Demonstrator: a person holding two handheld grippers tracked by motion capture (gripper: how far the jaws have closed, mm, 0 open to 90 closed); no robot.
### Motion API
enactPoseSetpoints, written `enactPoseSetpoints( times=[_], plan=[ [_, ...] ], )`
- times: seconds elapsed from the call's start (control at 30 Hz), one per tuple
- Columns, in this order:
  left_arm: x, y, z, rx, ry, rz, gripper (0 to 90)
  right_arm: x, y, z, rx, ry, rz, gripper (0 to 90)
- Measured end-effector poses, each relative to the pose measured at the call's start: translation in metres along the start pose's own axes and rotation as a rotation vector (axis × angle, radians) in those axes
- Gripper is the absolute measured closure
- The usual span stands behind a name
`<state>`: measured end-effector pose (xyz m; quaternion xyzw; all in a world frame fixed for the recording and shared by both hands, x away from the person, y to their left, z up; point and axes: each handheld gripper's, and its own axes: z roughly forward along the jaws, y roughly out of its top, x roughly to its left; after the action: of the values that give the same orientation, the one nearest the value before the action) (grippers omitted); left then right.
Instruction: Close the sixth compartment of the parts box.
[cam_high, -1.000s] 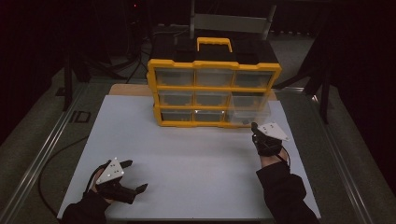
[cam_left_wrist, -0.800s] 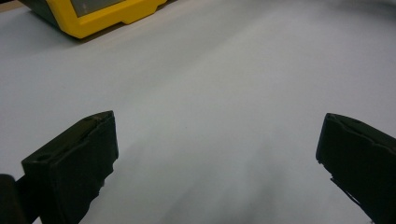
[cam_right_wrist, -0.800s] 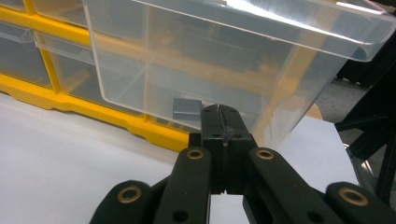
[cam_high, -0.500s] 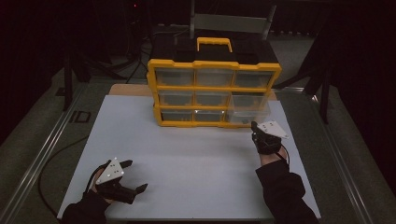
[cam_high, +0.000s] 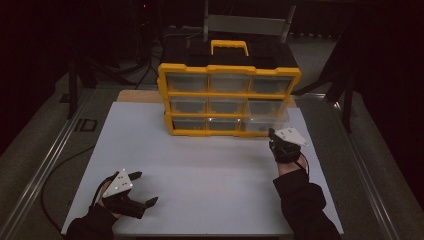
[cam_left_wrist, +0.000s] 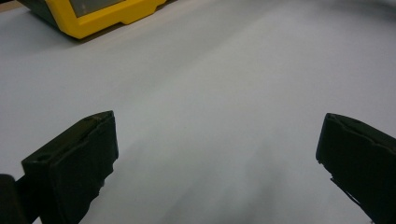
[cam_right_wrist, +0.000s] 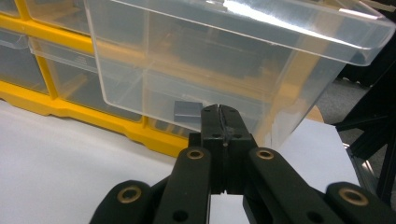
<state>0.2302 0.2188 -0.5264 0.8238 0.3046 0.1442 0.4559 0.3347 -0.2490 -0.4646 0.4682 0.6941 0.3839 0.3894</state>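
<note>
1 clear drawer (cam_right_wrist: 210, 60) is the thing in play: it stands pulled part-way out of the right column of the yellow organiser (cam_high: 230, 95), which sits at the far edge of the surface (cam_high: 200, 170), right of the middle. In the high view the drawer (cam_high: 267, 116) juts toward the person over the row beneath it; it looks like the middle of the 3 rows, though the dim light leaves that unsure.

Almost nothing has changed over the last second: the drawer sits just as far out and both hands rest where they were. My judgement is that this is a pause in the pull, or the end of it, rather than a fresh move.

The right tool (cam_right_wrist: 218, 112) is clenched, its jaws pressed flat together with the tips against the drawer's front wall. Whether a thin lip of plastic is pinched between them cannot be told. In the high view this tool (cam_high: 272, 134) sits near the far right corner of the surface, just before the organiser.

The open drawer looks empty from above. A small grey block (cam_right_wrist: 187, 113) shows through its clear wall; which compartment holds it is unclear. The other 8 drawers are closed, their contents too dim to read.

The left tool (cam_high: 145, 189) rests released, jaws wide apart on nothing, near the near left corner.
</note>
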Motion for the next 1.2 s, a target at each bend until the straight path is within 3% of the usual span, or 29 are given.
enactPoseSetpoints(
  times=[1.2],
  plan=[
    [0.001,0.000,-0.001,-0.002,0.001,0.002,0.3,-0.003,0.014,0.012,0.001,-0.012,-0.005,90.0]
  ],
)
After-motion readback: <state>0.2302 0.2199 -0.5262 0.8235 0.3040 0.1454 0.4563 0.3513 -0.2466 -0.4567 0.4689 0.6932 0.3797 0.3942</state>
